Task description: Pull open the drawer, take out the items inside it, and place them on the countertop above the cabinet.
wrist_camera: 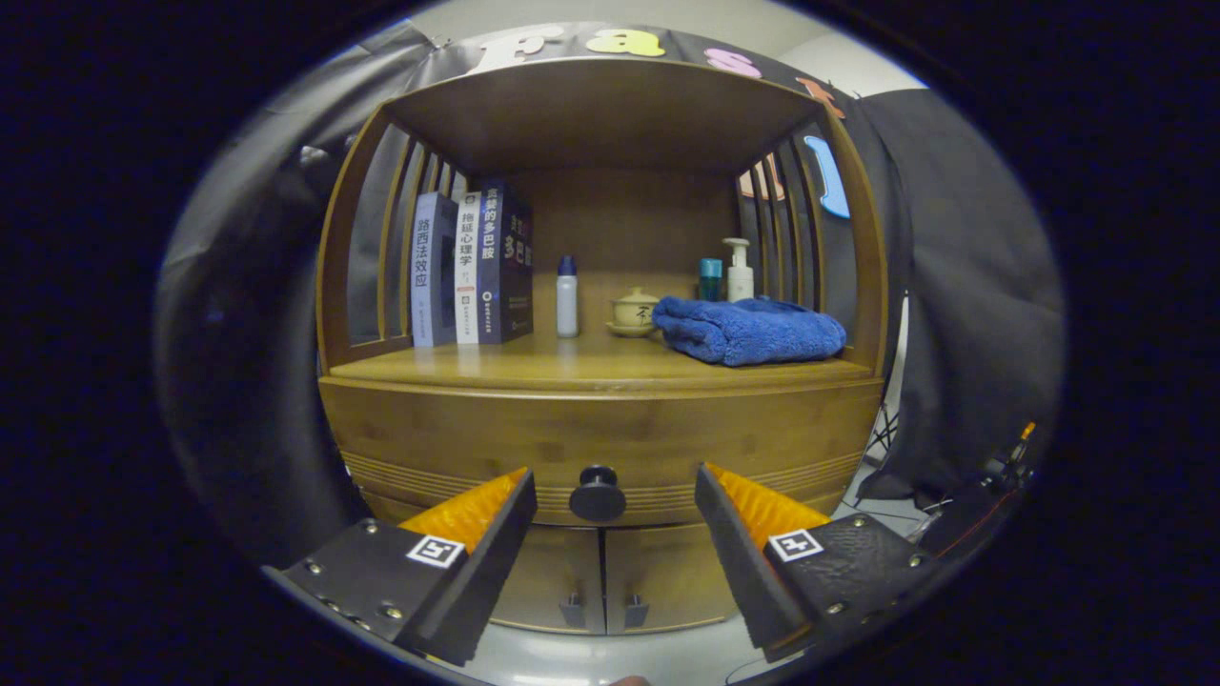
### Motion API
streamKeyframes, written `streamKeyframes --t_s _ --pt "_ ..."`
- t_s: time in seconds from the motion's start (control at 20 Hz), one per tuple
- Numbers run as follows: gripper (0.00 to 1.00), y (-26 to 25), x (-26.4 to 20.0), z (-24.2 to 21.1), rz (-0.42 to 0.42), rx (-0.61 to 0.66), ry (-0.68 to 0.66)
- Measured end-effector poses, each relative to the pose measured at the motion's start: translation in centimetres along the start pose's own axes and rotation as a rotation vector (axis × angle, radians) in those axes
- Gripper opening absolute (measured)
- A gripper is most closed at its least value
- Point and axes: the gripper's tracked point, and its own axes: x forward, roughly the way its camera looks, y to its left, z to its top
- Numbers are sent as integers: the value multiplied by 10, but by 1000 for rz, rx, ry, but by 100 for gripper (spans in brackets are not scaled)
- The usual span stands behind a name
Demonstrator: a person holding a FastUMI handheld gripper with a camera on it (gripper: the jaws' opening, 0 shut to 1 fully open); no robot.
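Your gripper (610, 495) is showing ridged pads (762, 510), screwed housings and a square marker tag (436, 551) on each spread finger.

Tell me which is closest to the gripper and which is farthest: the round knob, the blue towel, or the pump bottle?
1. Knob: on the shut drawer, between the open gripper's fingers.
2. Blue towel: folded on the countertop, up right.
3. Pump bottle: behind the towel, at the back.

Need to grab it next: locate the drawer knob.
Gripper view: the knob sits mid-front on the closed drawer, between and just beyond the open tongs, above two cabinet doors.
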Motion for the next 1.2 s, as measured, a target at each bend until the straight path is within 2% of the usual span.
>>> streamKeyframes --t_s 0.2,0.3,0.45,0.6,0.8,0.85,1.05,1.2 --pt "100 11 30 -27 46 3 55" --pt "100 17 40 -40 65 50 80" --pt "51 14 49 -35 44 45 49" --pt "50 17 67 -37 34 2 44" --pt "50 15 67 -43 8 -56 8" --pt "45 16 76 -45 25 -52 12" --pt "26 15 59 -45 17 25 42" --pt "26 13 31 -47 5 64 37"
